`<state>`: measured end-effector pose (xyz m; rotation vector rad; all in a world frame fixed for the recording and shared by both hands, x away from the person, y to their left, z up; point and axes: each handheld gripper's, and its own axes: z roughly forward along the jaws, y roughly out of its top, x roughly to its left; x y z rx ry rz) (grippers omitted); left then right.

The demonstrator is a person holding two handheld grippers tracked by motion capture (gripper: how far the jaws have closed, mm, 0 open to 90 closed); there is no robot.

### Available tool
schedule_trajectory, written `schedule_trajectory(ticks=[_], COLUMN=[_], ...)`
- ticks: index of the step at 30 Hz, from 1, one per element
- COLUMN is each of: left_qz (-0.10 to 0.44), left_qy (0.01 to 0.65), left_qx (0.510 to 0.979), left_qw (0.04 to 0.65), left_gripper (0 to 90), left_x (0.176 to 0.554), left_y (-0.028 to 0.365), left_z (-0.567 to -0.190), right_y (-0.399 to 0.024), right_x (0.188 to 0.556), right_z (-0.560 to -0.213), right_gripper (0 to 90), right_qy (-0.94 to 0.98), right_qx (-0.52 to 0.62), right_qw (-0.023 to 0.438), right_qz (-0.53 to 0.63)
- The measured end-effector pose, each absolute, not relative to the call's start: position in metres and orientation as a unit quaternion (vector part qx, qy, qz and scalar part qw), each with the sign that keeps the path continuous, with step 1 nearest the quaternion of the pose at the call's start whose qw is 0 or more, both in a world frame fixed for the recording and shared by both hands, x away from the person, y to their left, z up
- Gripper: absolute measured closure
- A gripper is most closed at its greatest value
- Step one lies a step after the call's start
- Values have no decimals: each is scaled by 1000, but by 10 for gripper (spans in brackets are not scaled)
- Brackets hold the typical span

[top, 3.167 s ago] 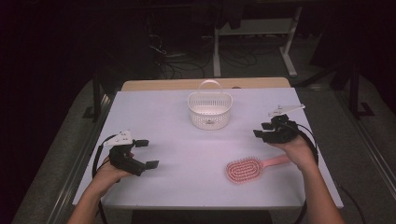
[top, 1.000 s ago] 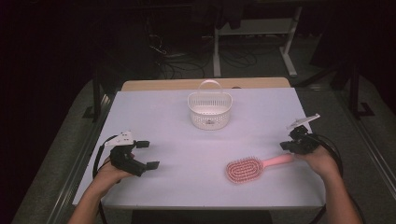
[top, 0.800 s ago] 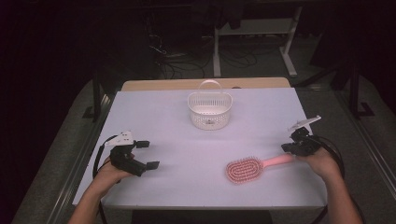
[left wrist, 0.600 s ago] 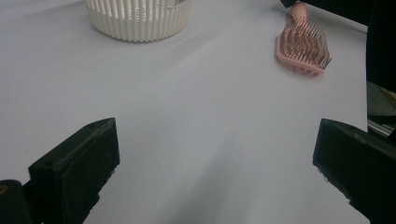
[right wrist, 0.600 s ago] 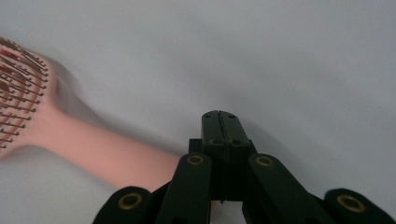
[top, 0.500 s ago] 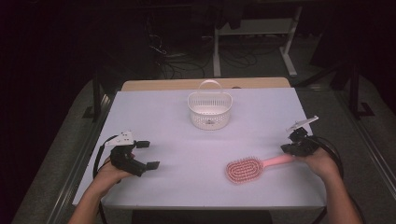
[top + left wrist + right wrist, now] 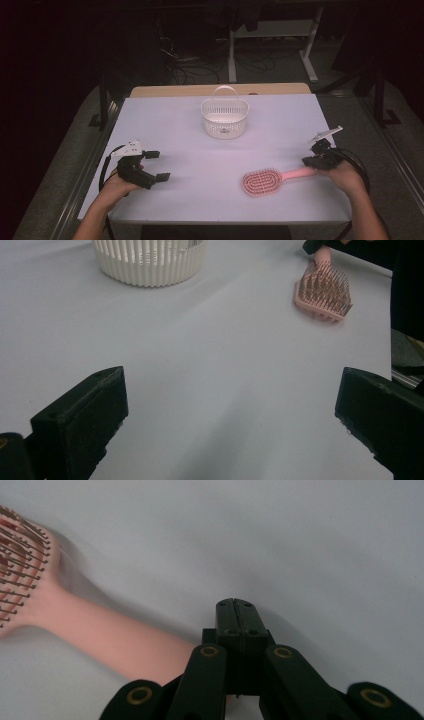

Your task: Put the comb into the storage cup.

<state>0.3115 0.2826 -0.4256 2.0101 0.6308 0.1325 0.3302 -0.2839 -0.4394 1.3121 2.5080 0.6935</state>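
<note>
I take the pink hairbrush [image 7: 270,180] as my landmark. It lies flat on the white table [image 7: 180,125], bristles up, with its oval head toward the middle of the table and its handle running out to the right.

My right gripper [image 7: 311,161] sits at the far end of that handle. In the right gripper view its two black jaws are pressed flat together with no gap, and the handle passes just beside and under them rather than between them, so I read the jaws as fully closed and holding nothing. Whether they touch the handle I cannot tell.

My left gripper [image 7: 156,165] rests well to the left of the brush, close to the table's left edge. In the left gripper view its jaws stand wide apart, with bare table between them and nothing gripped. They point across the table toward the brush head [image 7: 322,290].

Beyond the brush, toward the far side of the table and a little to its left, stands a white slatted basket [image 7: 224,116] with its handle upright. It is well apart from the brush and from both grippers. The stretch of table between the brush and the basket is bare, and so is the stretch between the brush and my left gripper
</note>
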Motion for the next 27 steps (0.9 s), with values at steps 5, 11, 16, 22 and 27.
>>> schedule_trajectory(ticks=[5, 11, 16, 22, 27], left_qz=[53, 54, 53, 53, 52], left_qy=[259, 259, 258, 257, 257], left_qx=[829, 830, 830, 831, 831], left_qw=[493, 492, 492, 491, 491], left_gripper=[5, 5, 5, 5, 5], left_x=[311, 311, 311, 310, 310], left_y=[282, 281, 281, 280, 280], left_z=[-426, -426, -426, -426, -426], right_y=[-285, -288, -288, -287, -287], right_x=[326, 317, 308, 297, 290], right_z=[-439, -440, -440, -441, -442], right_gripper=[891, 891, 891, 891, 890], right_qy=[856, 856, 858, 860, 861], right_qx=[448, 448, 446, 443, 440], right_qw=[113, 112, 113, 109, 108], right_qz=[233, 234, 231, 228, 228])
